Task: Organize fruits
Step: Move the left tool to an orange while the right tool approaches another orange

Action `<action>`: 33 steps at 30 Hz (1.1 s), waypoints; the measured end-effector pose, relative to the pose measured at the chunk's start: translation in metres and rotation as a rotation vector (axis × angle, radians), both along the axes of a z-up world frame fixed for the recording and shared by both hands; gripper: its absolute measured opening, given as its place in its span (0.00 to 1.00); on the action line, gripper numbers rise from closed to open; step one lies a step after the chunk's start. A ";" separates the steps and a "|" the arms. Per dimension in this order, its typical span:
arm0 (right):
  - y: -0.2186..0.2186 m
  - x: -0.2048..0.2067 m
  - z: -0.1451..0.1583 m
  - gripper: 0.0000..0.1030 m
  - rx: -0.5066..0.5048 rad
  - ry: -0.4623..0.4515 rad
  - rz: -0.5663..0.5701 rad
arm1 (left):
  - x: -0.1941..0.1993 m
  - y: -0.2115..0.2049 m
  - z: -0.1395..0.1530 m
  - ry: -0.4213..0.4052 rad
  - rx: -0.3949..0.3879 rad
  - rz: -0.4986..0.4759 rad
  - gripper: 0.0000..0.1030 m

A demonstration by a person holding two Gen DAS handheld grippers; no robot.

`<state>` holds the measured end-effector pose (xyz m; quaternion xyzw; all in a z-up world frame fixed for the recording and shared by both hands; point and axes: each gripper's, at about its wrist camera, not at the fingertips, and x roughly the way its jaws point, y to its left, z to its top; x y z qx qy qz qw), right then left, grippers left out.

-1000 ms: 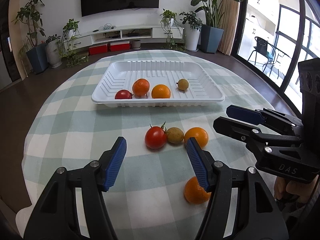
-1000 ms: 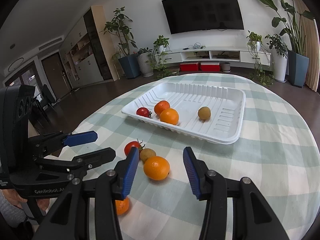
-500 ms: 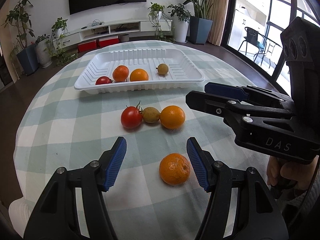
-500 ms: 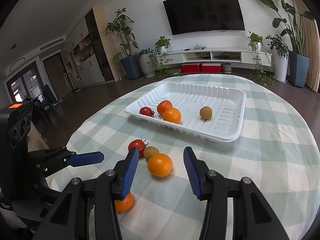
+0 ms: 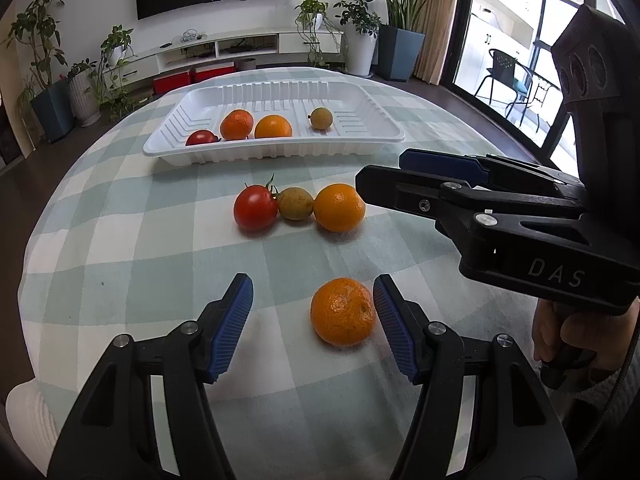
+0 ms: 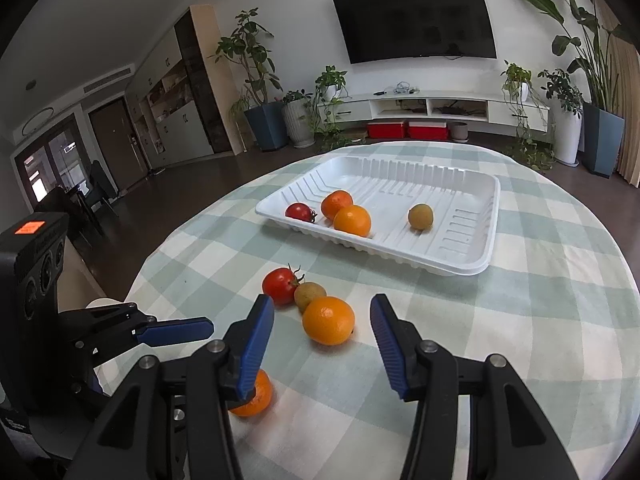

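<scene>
Left tongs (image 5: 312,320) wide round dimpled mandarin (image 5: 343,311), no grip; right tongs (image 6: 322,334) opening, empty.

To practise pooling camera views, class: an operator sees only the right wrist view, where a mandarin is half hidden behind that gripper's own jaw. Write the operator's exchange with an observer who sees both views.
Operator: Is that hidden mandarin held?
Observer: No. The left wrist view shows the mandarin whole, lying on the tablecloth between the left gripper's open jaws.
Operator: Is it centred there?
Observer: No. It sits almost against the pad on the picture's right, well clear of the other.
Operator: What holds my gripper?
Observer: A hand grips the handle of the right gripper. Its jaws are opening, with nothing between them. The orange lies just ahead.
</scene>
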<state>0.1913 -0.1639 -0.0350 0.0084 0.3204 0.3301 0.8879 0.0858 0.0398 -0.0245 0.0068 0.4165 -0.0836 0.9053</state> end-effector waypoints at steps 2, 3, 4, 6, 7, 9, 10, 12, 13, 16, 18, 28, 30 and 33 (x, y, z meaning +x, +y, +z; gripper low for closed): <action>0.000 0.002 -0.002 0.52 -0.006 0.005 0.001 | 0.000 0.000 -0.001 0.004 0.000 -0.002 0.59; 0.001 0.002 -0.002 0.52 -0.011 0.007 0.002 | 0.000 0.000 -0.002 0.006 0.001 -0.002 0.59; 0.000 0.003 -0.003 0.52 -0.015 0.010 0.002 | 0.001 -0.001 -0.004 0.008 0.002 -0.002 0.59; 0.001 0.005 -0.005 0.52 -0.022 0.015 0.003 | 0.001 -0.001 -0.005 0.012 0.001 -0.003 0.59; 0.002 0.005 -0.006 0.52 -0.025 0.017 0.002 | 0.000 -0.002 -0.007 0.014 0.001 -0.004 0.59; 0.003 0.006 -0.007 0.52 -0.032 0.021 0.002 | 0.001 -0.002 -0.008 0.017 0.000 -0.007 0.59; 0.003 0.006 -0.008 0.52 -0.034 0.023 0.003 | 0.001 -0.003 -0.008 0.016 -0.001 -0.008 0.59; 0.005 0.008 -0.010 0.52 -0.040 0.027 0.005 | 0.001 -0.003 -0.010 0.020 -0.001 -0.010 0.59; 0.005 0.008 -0.011 0.52 -0.042 0.028 0.006 | 0.002 -0.003 -0.011 0.023 -0.001 -0.011 0.59; 0.007 0.010 -0.013 0.52 -0.050 0.031 0.009 | 0.003 -0.003 -0.015 0.032 -0.005 -0.013 0.59; 0.008 0.012 -0.015 0.52 -0.056 0.035 0.009 | 0.004 -0.003 -0.017 0.037 -0.007 -0.013 0.59; 0.016 0.024 -0.024 0.52 -0.084 0.061 0.019 | 0.008 -0.003 -0.024 0.052 -0.010 -0.014 0.59; 0.018 0.027 -0.026 0.52 -0.089 0.068 0.022 | 0.009 -0.002 -0.026 0.056 -0.014 -0.013 0.59; 0.020 0.029 -0.028 0.52 -0.097 0.075 0.031 | 0.010 -0.002 -0.027 0.054 -0.014 -0.013 0.59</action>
